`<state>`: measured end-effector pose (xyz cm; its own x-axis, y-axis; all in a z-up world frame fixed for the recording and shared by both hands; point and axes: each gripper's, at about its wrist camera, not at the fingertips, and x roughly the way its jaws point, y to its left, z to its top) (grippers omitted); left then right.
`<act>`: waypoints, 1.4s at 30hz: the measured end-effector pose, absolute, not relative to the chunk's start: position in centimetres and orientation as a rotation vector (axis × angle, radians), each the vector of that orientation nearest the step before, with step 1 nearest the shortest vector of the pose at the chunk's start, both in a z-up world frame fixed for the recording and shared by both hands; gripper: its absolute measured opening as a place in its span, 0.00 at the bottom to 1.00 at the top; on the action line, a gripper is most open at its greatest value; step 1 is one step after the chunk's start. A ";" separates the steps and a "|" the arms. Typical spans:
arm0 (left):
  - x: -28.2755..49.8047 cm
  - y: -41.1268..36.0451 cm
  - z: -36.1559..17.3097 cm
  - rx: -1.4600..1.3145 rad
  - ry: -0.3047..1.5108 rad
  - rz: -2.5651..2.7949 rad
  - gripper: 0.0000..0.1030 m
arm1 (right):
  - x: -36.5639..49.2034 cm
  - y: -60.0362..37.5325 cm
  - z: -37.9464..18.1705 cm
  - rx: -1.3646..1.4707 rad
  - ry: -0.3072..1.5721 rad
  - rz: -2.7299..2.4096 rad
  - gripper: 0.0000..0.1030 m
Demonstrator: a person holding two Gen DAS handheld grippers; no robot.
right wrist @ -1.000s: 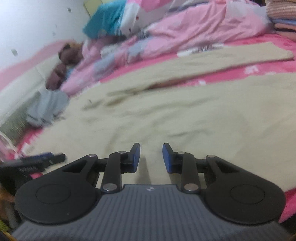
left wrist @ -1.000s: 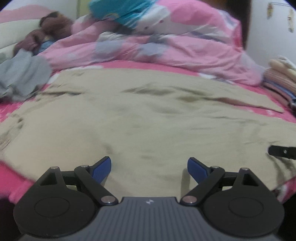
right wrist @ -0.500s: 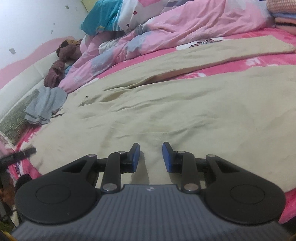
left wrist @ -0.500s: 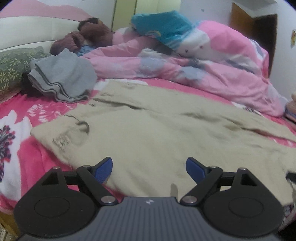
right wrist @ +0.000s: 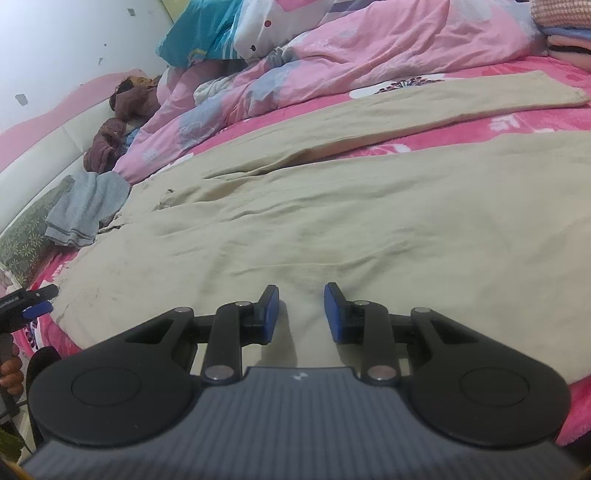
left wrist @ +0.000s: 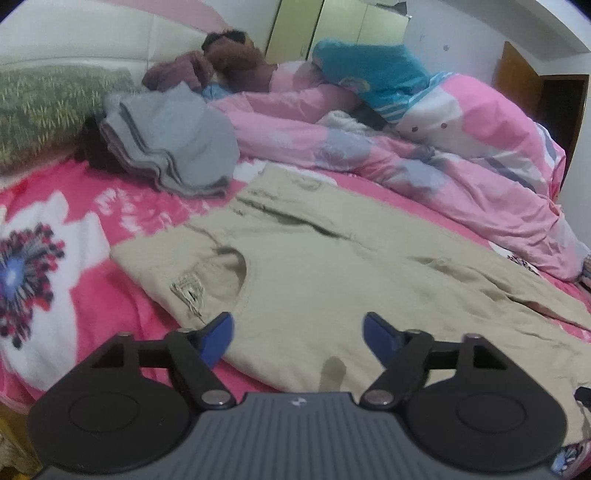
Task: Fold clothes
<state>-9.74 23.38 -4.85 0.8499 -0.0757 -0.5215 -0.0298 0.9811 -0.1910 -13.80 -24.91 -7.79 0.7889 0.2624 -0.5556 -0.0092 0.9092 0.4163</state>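
Beige trousers (left wrist: 332, 266) lie spread flat on the pink flowered bed sheet (left wrist: 74, 258). In the left wrist view the waist end with a pocket and a torn patch is nearest. My left gripper (left wrist: 297, 334) is open and empty, just above the waist edge. In the right wrist view the trousers (right wrist: 332, 221) fill the middle, one leg stretching to the far right. My right gripper (right wrist: 300, 312) is open with a narrow gap, empty, low over the near leg. The left gripper's tip (right wrist: 35, 301) shows at the left edge.
A folded grey garment (left wrist: 173, 144) lies beyond the waist. A pink duvet (left wrist: 406, 155) with a teal pillow (left wrist: 369, 70) is heaped along the back. A brown plush toy (left wrist: 221, 55) and a green pillow (left wrist: 44, 107) sit by the headboard. Folded clothes (right wrist: 565, 33) are stacked far right.
The left gripper has swung left along the trousers, bringing the waist, pocket and grey garment into close view. The right gripper has stayed over the leg, its gap unchanged.
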 end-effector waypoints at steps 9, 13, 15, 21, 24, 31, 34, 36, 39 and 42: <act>-6.9 24.2 -3.8 -0.206 0.483 -0.019 0.74 | -13.7 -24.7 -7.8 0.406 0.648 0.145 0.25; -5.1 24.9 -4.2 -0.211 0.490 0.008 0.63 | -13.7 -24.6 -7.8 0.403 0.649 0.140 0.25; -4.3 25.3 -5.0 -0.199 0.516 0.038 0.53 | -13.7 -24.6 -7.8 0.401 0.650 0.138 0.25; -3.1 27.7 -7.0 -0.289 0.616 0.084 0.41 | -13.6 -24.5 -7.8 0.398 0.649 0.134 0.26; -3.9 27.1 -5.9 -0.270 0.591 0.092 0.35 | -13.8 -24.4 -7.9 0.404 0.647 0.135 0.26; -5.8 25.7 -3.4 -0.226 0.532 0.110 0.46 | -13.8 -24.4 -8.1 0.413 0.640 0.140 0.26; -6.4 24.7 -2.5 -0.202 0.519 0.099 0.52 | -13.9 -24.4 -8.2 0.413 0.635 0.143 0.26; -6.2 22.7 -2.5 -0.173 0.545 0.038 0.54 | -13.9 -24.4 -8.2 0.409 0.631 0.142 0.26; -6.1 19.4 -3.4 -0.131 0.587 -0.054 0.59 | -14.0 -24.2 -8.2 0.396 0.623 0.140 0.26; -5.9 16.0 -5.2 -0.063 0.644 -0.118 0.70 | -14.1 -24.0 -8.2 0.372 0.619 0.139 0.27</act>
<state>-5.94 16.00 -5.17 0.7936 -0.1292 -0.5946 0.0899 0.9914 -0.0954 -14.07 -24.00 -8.21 0.8078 0.2364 -0.5400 -0.0164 0.9247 0.3803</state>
